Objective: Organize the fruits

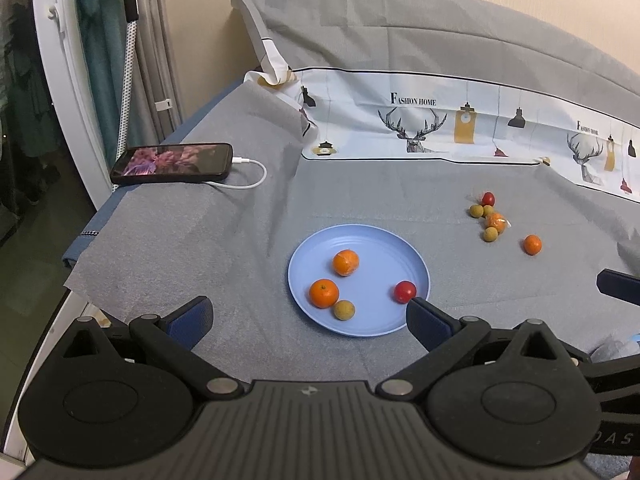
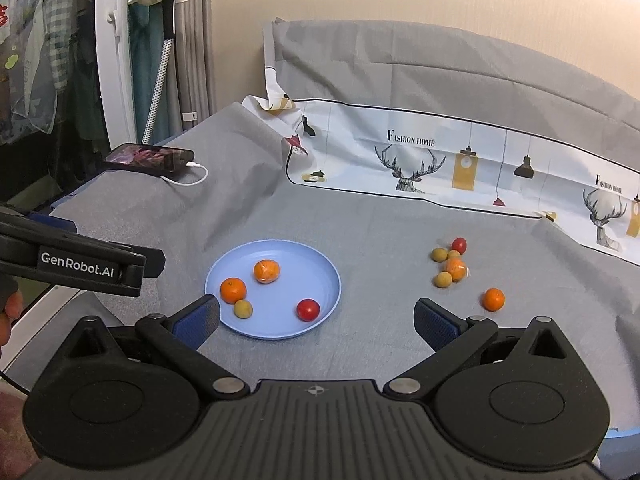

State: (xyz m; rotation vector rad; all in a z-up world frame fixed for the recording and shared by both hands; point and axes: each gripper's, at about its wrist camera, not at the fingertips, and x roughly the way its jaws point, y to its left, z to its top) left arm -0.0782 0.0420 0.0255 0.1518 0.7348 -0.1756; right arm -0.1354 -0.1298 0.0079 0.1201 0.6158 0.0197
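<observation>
Both grippers, left [image 1: 308,316] and right [image 2: 316,318], hover with jaws wide and empty. The near plate [image 2: 324,300] holds two oranges, a longan and a tomato [image 2: 308,309]; more fruit [image 2: 452,266] lies well apart on the cloth [image 2: 380,224], far right

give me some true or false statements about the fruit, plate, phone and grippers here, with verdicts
1. The plate holds four fruits. True.
2. Both grippers are shut on fruit. False: the left gripper and right gripper are open and empty.
3. The phone is plugged into a white cable. True.
4. The plate is red. False: it is blue.
5. A tomato lies on the cloth outside the plate. True.
</observation>
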